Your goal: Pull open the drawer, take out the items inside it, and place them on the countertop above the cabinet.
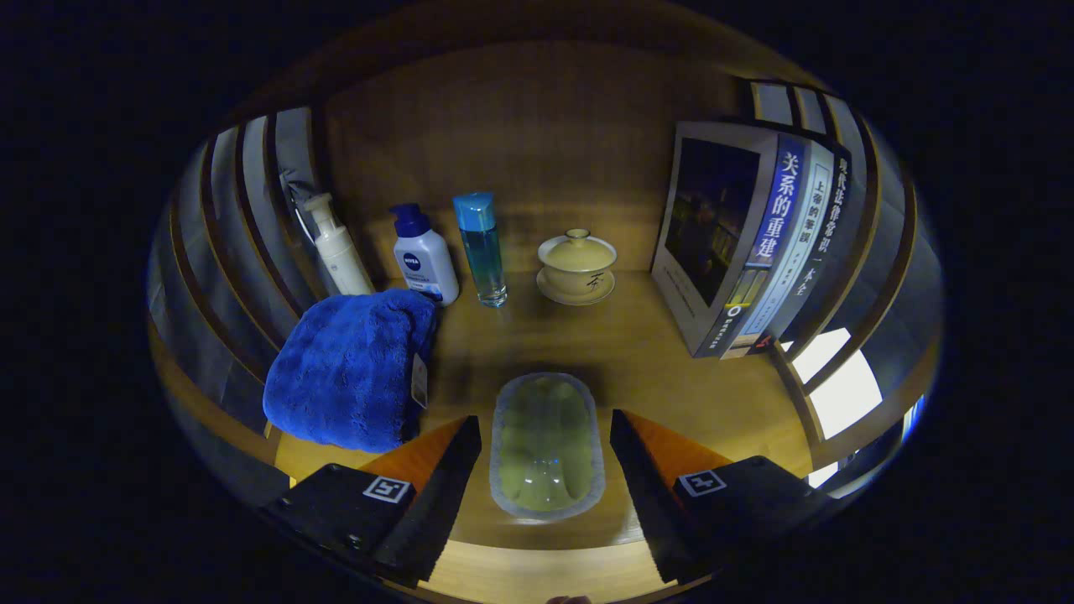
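The tool (545, 445) has its fingers spread wide, and a clear oval tray (546, 443) lies between them on the tabletop (638, 352), touched by neither finger as far as can be seen. That reads as the placing step: the tray sits flat on the wood with a gap on each side, so it looks set down rather than gripped. No drawer is seen here, so how many items remain inside cannot be told.

The tray's long axis runs straight ahead, in line with the fingers, its far end pointing toward the lidded tea bowl (577, 267) at the back. To the left of the tray is a folded blue towel (351, 369); behind the towel stand a pump bottle (338, 246), a white bottle with a blue cap (424, 254) and a tall blue bottle (482, 249). To the right of the tray stand upright books (755, 243).

The next move probably calls for drawing the tool straight back along the tray's length, keeping the fingers apart so neither clips its rim.
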`<state>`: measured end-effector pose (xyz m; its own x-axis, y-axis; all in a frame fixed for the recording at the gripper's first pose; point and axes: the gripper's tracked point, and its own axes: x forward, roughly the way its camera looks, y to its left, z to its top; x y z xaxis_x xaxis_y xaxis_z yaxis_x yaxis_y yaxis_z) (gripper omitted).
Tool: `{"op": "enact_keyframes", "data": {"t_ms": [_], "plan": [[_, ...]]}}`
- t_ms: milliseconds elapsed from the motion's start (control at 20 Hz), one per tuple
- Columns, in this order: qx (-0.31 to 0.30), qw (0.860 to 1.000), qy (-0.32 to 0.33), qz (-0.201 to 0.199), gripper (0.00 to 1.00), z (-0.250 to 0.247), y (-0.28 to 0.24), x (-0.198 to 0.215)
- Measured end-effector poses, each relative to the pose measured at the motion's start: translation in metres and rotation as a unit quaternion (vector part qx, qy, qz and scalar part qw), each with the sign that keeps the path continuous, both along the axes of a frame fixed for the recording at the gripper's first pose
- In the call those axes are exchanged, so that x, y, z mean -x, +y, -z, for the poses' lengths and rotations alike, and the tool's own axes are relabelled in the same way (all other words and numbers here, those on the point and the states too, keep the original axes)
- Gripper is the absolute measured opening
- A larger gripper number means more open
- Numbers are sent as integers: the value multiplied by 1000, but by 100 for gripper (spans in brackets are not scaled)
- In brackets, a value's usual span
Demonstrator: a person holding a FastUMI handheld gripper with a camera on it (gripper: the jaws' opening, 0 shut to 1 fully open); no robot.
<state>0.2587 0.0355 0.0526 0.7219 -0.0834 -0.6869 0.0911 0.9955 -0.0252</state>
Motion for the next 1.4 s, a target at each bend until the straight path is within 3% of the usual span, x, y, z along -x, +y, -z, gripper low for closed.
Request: {"op": "enact_keyframes", "data": {"t_ms": [600,900,1100,1400], "plan": [[-33,995,-84,-38,100,-78,30,93],[1,986,-148,-78,99,-127,29,152],[25,978,-187,-84,99,-136,14,192],[8,968,-228,-105,99,-142,21,269]]}}
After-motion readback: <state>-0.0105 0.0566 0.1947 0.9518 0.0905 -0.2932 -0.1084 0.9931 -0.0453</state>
